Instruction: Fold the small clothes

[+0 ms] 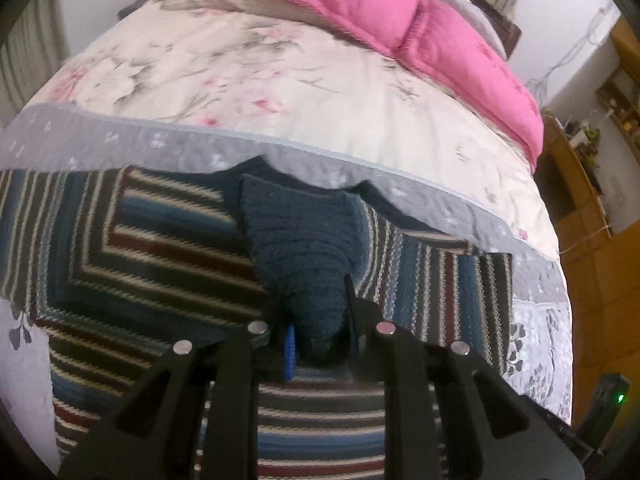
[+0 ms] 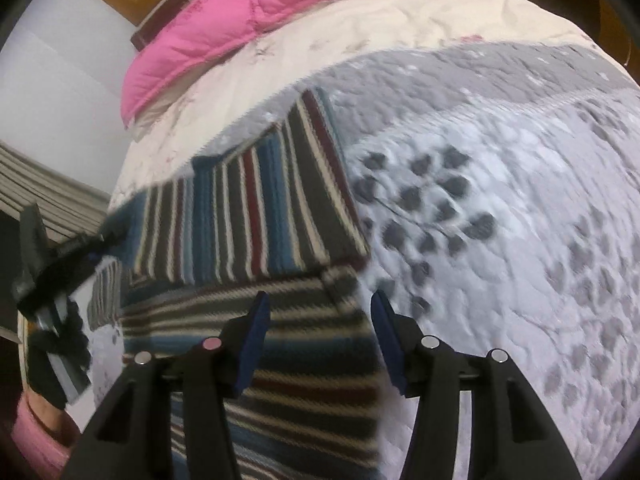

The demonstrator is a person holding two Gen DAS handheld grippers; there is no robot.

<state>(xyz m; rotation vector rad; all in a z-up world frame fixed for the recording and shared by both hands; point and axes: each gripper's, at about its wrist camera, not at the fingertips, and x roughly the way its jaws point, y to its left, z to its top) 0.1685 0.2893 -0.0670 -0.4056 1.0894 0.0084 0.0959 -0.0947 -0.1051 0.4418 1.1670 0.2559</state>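
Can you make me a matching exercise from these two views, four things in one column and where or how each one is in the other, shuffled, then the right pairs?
Things:
1. left gripper
2. right gripper
3. pink duvet
4. striped sweater

States:
A. open, holding nothing
B. bunched at the far end of the bed
C. lying on the grey quilt, one sleeve folded in
D. shut on blue knit fabric

Pairs: 1-D, 2-A, 3-B, 4-C

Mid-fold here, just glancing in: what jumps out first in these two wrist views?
The striped knit sweater spread on the quilted bedspread dominates both views. In the left wrist view, the left gripper is clamped on a dark blue knit fold lifted at the sweater's middle; the right gripper hangs open over the sweater's right edge. A bright pink duvet lies along the bed's far side.
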